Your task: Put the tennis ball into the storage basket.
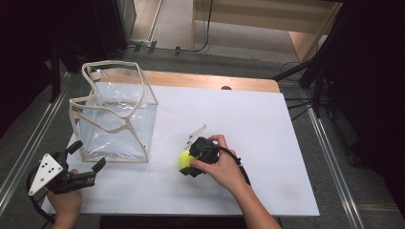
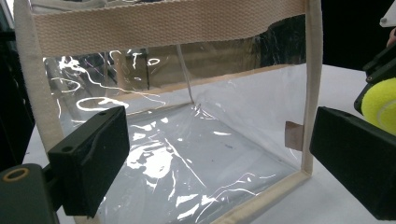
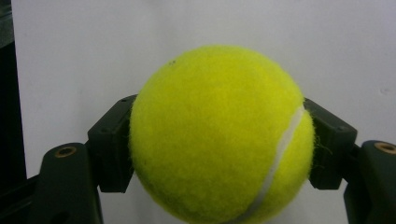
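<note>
At lower left of the high view, left gripper (image 1: 90, 168) resting at the worktop (image 1: 267, 143) edge with jaws spread apart and holding nothing — aimed at the near side of the clear bag (image 1: 114, 121), canvas-trimmed and standing upright with its mouth open at upper left. Just right of lower centre, right gripper (image 1: 187, 164) clamped on the tennis ball (image 1: 185, 160), pads pressing both flanks in the right gripper view (image 3: 219, 135), white board close behind the ball. Seen from the left gripper view, same ball (image 2: 380, 105) at the right edge, just beside the bag's corner seam (image 2: 313, 93).

Step in hand, by the look of it: ball secured, not yet carried — bag empty. Next move likely calls for lifting the ball above the webbing rim, travelling up and left over the opening, then parting the jaws to drop it inside; possibly steadying the floppy wall with the free gripper first.
</note>
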A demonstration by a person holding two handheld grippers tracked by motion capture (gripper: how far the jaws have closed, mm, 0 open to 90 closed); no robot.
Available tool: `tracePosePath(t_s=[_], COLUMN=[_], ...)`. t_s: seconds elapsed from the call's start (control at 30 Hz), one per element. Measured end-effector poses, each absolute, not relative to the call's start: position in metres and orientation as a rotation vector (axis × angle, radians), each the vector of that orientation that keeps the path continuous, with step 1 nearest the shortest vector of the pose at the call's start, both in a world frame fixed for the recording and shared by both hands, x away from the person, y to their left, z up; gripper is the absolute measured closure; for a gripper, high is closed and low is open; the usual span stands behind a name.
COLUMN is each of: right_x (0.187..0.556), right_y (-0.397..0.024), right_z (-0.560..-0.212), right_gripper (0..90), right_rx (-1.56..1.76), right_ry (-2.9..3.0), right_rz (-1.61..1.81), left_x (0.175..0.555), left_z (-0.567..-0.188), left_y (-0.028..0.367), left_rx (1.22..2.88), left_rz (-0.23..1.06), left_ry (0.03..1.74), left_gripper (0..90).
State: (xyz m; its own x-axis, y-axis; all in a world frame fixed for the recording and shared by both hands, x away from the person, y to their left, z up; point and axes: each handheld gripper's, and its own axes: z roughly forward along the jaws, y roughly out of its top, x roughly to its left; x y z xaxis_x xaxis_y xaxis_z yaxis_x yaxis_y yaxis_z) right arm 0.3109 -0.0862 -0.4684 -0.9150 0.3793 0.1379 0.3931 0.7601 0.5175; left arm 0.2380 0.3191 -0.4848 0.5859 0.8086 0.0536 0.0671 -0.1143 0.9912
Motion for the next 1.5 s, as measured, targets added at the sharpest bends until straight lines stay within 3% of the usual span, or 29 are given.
tracePosePath(t_s=[1.5], right_x=[0.343], right_y=[-0.023], right_z=[-0.443], right_gripper=[23.9], right_rx=[-0.495], right_ry=[-2.913], right_rz=[-0.919], left_x=[0.238], left_z=[-0.485], left_y=[0.321], left_rx=[1.564], left_rz=[0.737], left_ry=[0.764], left_gripper=[5.3])
